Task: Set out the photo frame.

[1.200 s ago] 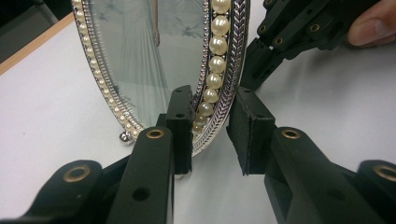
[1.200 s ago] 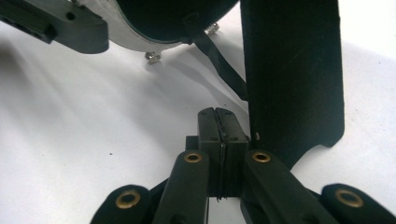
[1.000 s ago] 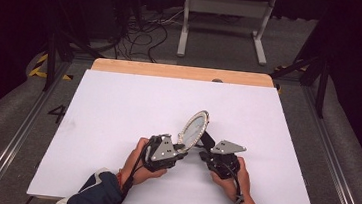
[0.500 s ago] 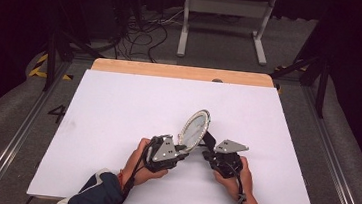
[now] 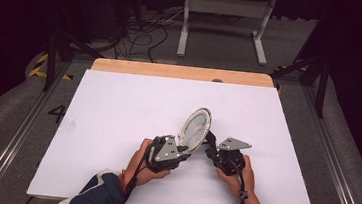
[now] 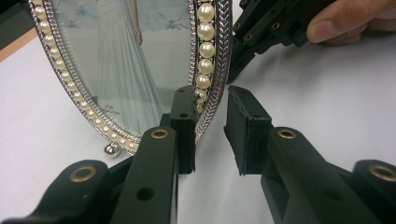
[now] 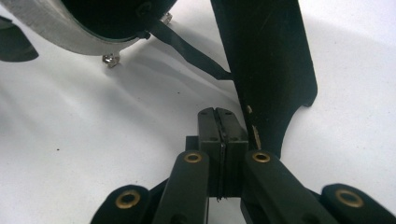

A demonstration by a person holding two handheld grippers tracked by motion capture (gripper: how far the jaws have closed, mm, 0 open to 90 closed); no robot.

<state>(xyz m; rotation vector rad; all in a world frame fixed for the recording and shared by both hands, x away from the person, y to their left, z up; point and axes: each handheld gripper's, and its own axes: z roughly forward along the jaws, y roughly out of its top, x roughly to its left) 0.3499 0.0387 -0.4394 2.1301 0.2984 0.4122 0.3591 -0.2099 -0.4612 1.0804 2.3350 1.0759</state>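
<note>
Oval silver picture frame with a pearl-bead border (image 5: 196,128) stands tilted on the white desk (image 5: 117,116), near the middle of its front half, between the two hand-held grippers. In the left gripper view the frame (image 6: 140,70) shows its glass face with a printed figure in a long pale gown; a small ball foot rests on the desk surface.

Left gripper (image 5: 180,154): held in the person's left hand (image 5: 143,163), at the frame's lower left edge. In the left gripper view the left gripper (image 6: 212,135) has its fingers (image 6: 184,126) released, a clear gap between the two pads. The frame's beaded rim lies at that gap, just beside one finger; whether it touches cannot be told. Nothing is clamped.

Right gripper (image 5: 210,147): held in the right hand (image 5: 242,175), on the frame's rear side. In the right gripper view the right gripper (image 7: 218,116) has fingers clenched, pads pressed flat together with nothing between them. The frame's black back stand (image 7: 266,60) rises just beside the finger tips; a thin black strap (image 7: 187,46) runs from it to the frame's back.
</note>
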